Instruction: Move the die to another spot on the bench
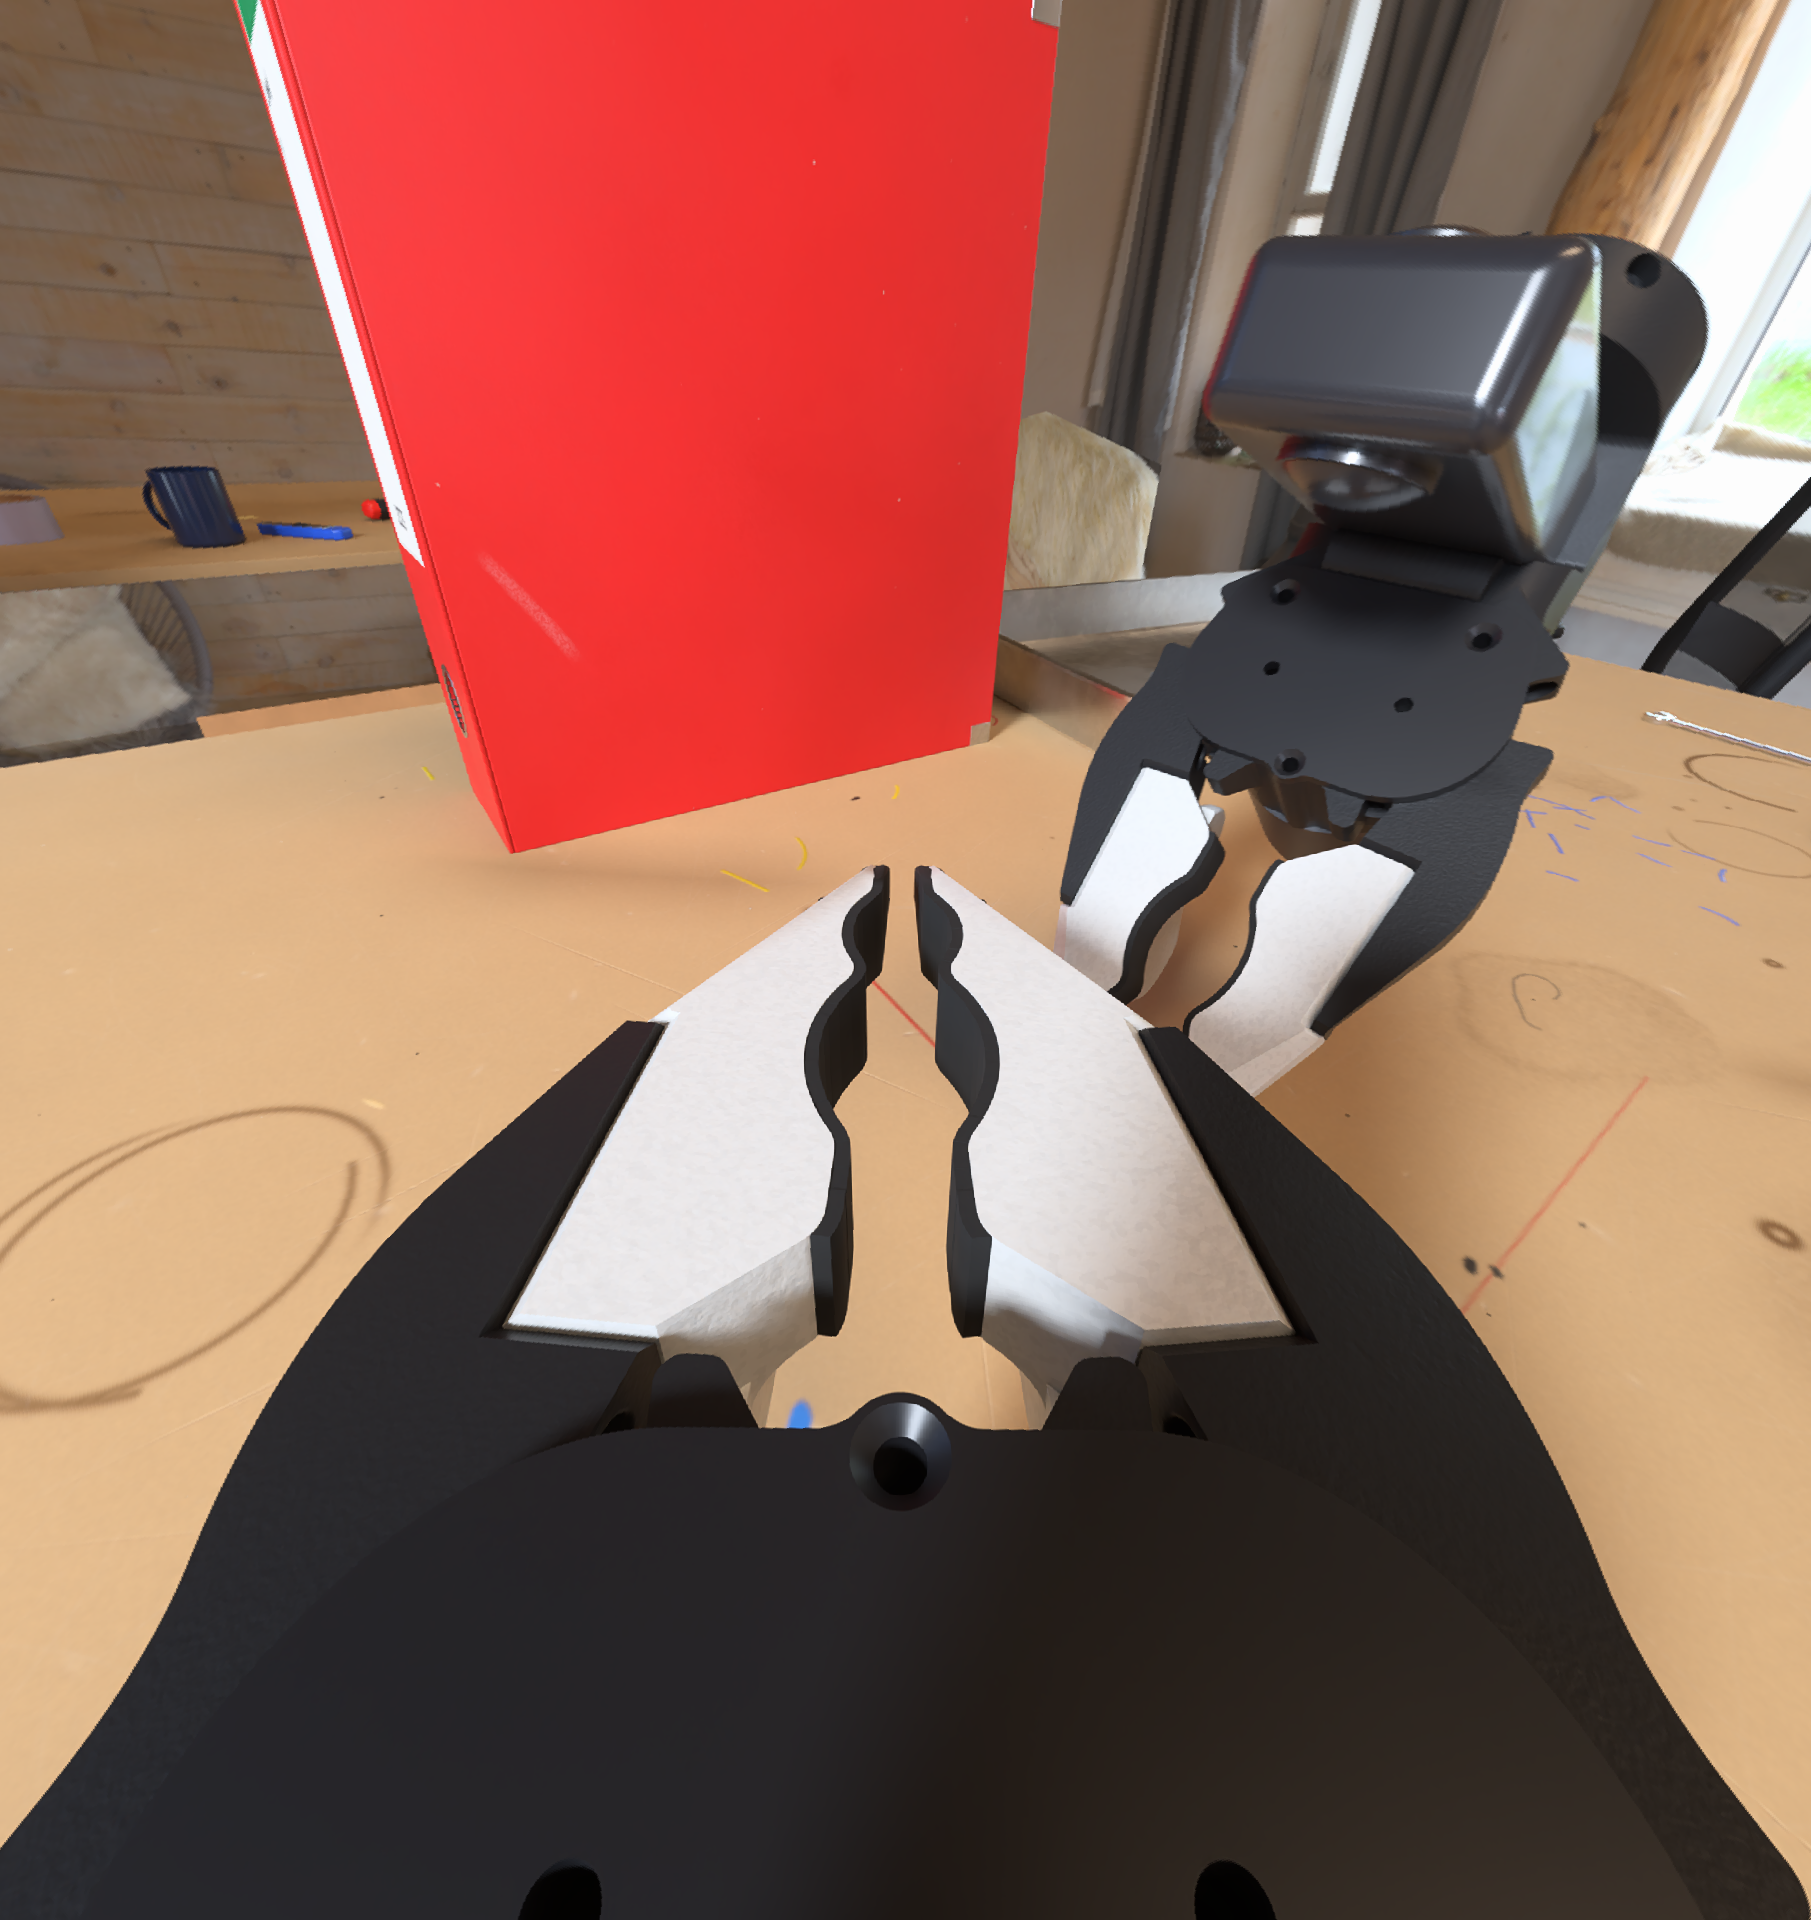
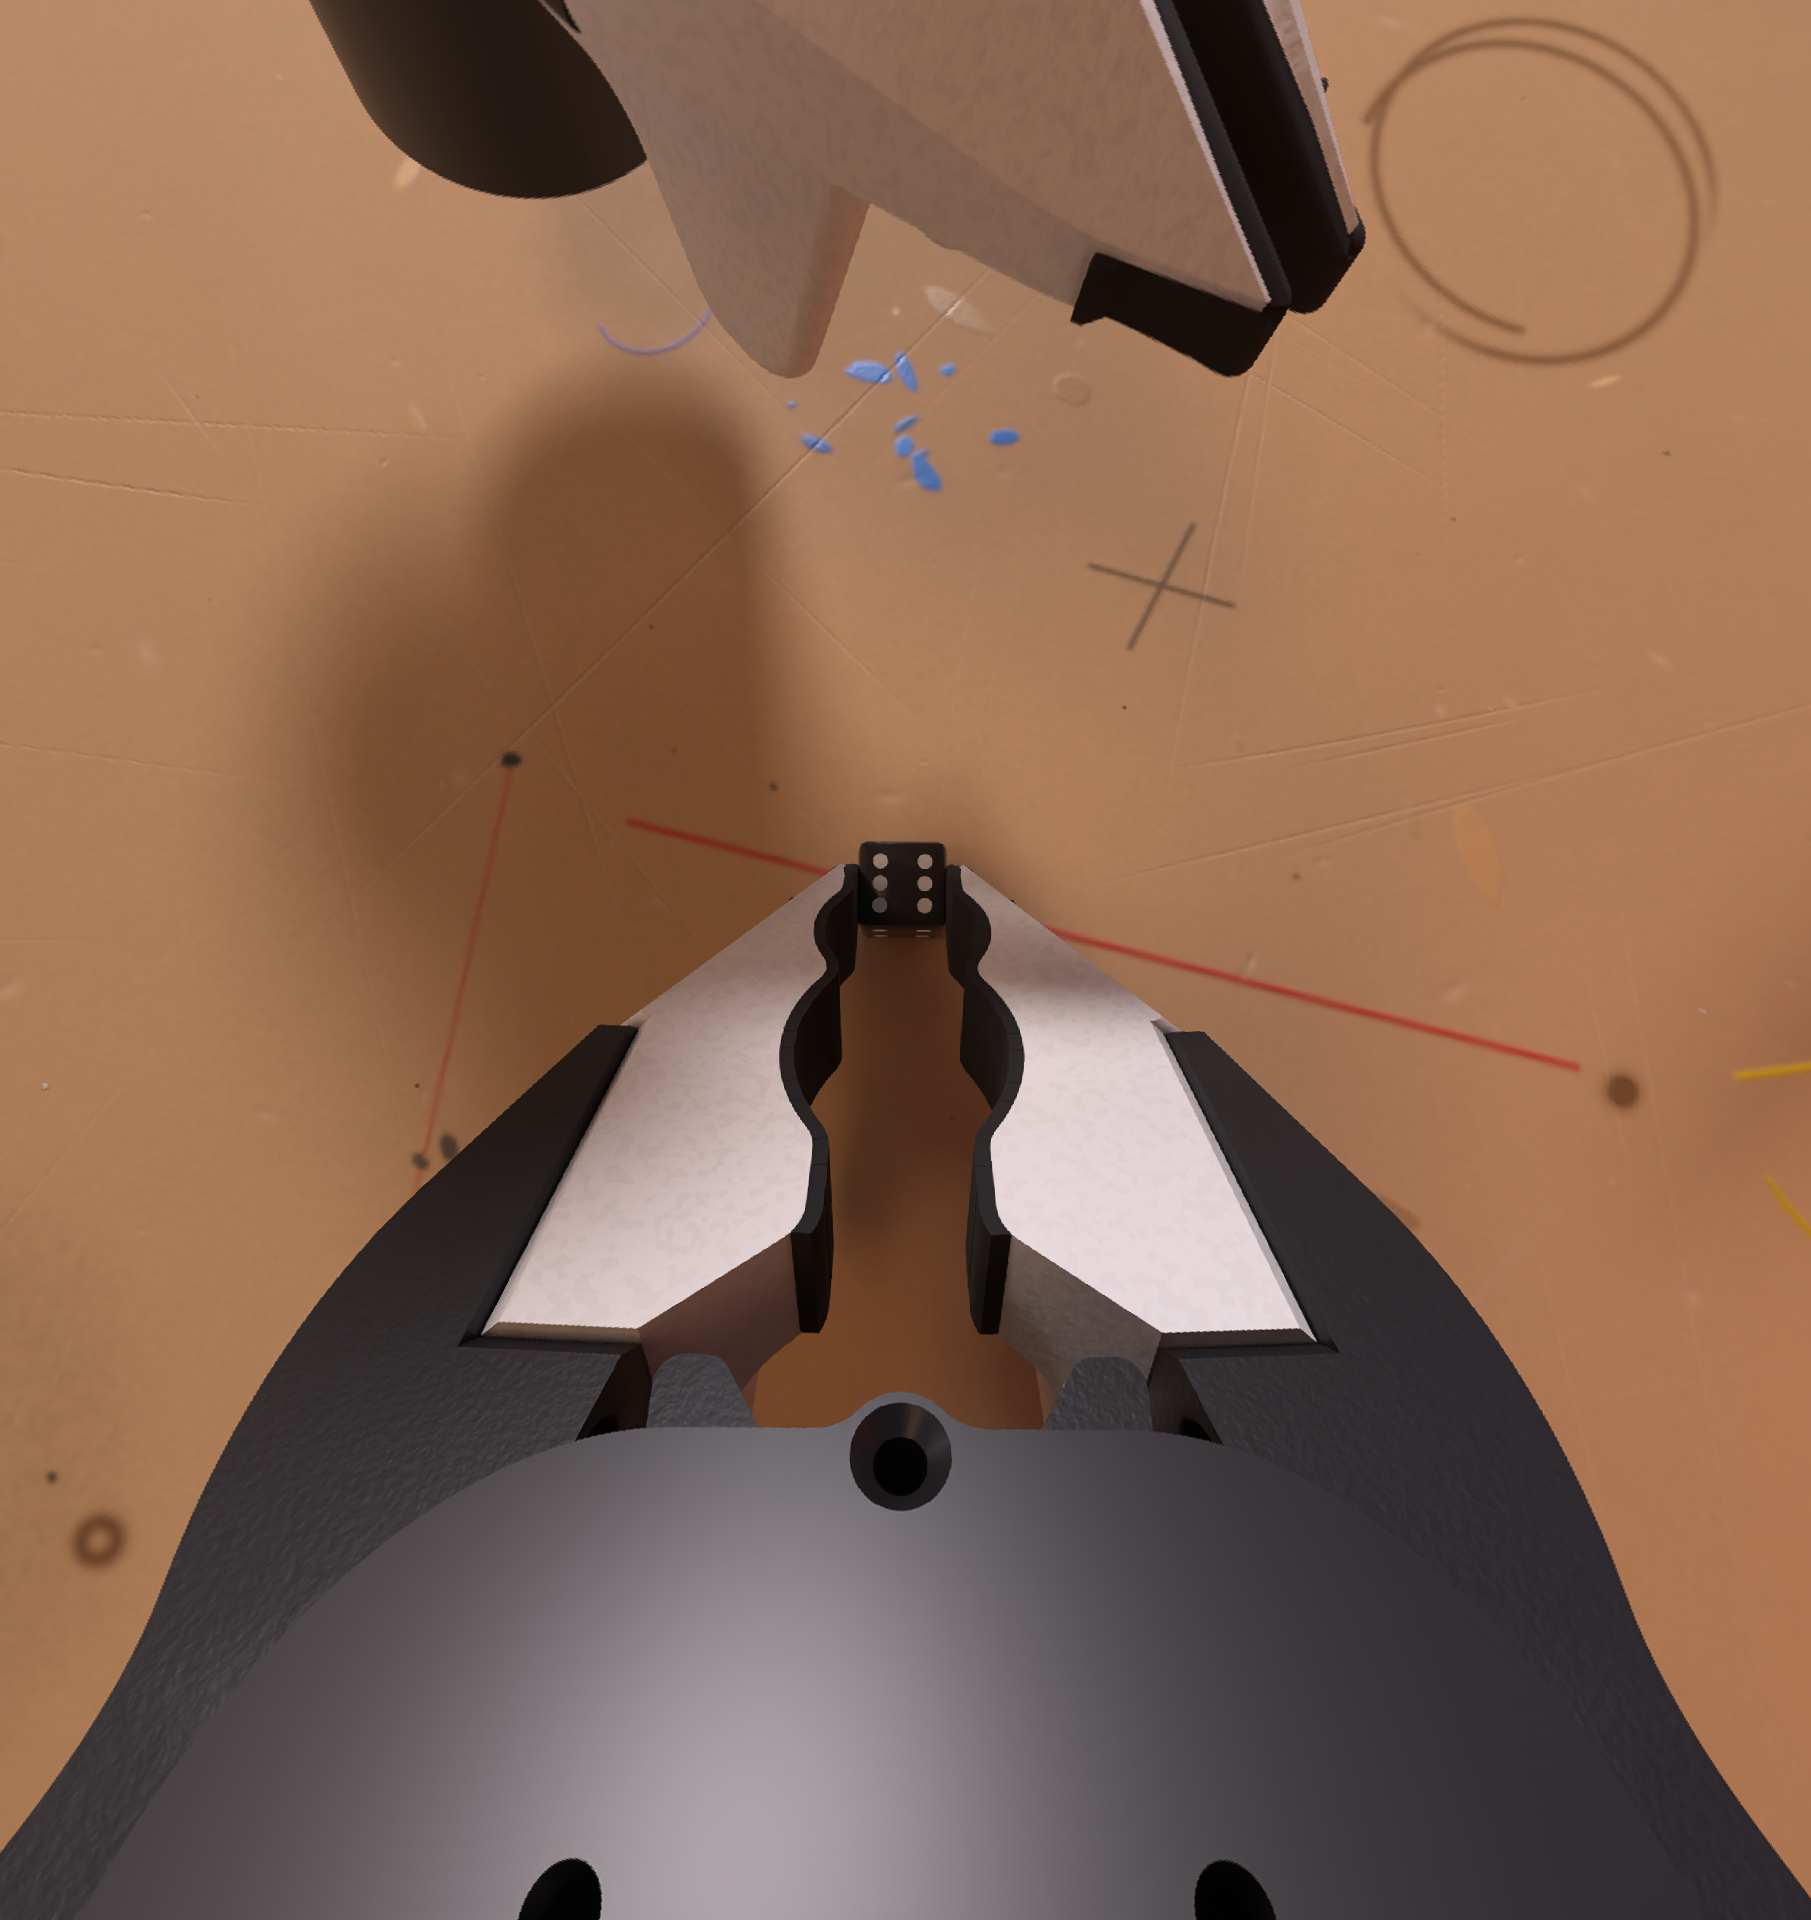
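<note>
A small black die (image 2: 902,881) with white pips sits pinched between the fingertips of my right gripper (image 2: 902,906), which points straight down at the tan bench (image 2: 257,623). I cannot tell whether the die touches the bench. My left gripper (image 1: 901,883) is shut and empty, low over the bench (image 1: 257,935). The right gripper (image 1: 1181,1003) stands just to the right of its tips in the left wrist view, where the die is hidden. One of the left gripper's fingers (image 2: 932,135) hangs at the top of the right wrist view.
A tall red box (image 1: 672,416) stands upright on the bench just beyond the left gripper. A metal slab (image 1: 1088,623) lies behind it. A thin metal tool (image 1: 1753,743) lies at the far right. The bench carries pen marks, red lines and blue flecks (image 2: 911,426).
</note>
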You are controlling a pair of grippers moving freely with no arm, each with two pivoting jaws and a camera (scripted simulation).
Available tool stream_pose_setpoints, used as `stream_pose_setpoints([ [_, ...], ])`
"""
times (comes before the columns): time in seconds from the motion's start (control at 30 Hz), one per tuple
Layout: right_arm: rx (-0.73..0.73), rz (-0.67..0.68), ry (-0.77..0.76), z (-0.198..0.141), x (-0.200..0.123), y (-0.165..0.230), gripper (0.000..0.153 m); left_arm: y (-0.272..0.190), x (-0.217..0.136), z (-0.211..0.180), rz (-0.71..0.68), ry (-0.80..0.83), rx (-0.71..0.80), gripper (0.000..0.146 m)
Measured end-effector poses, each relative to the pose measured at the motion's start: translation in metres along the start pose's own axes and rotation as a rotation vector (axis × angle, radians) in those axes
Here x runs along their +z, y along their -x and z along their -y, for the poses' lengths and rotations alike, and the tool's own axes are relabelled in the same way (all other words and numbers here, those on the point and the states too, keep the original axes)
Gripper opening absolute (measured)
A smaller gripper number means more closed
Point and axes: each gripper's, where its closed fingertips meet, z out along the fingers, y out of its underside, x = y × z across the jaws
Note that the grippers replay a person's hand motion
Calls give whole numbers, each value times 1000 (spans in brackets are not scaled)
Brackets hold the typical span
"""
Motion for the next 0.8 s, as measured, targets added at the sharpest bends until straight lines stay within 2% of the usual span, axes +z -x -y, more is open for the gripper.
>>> stream_pose_setpoints([
  [0.17, 28, -85, -64, 6, -17, 9, 16, -1, -1, 3, 9, -16, 25, 3],
  [0.33, 117, -128, -119, 13, -31, 44, 16, 2, -3, 6, 16, -34, 9, 3],
  [0.53, 122, -123, -29, 5, -19, 84, 16, 0, -2, 4, -3, -23, -16, 3],
  [0.67, 108, -161, 17, -2, -8, 87, 16, -2, -1, 2, -5, -14, 1, 3],
  [0.8, 122, -170, -9, 1, -5, 86, 16, -2, 0, 1, -6, -7, 4, 3],
])
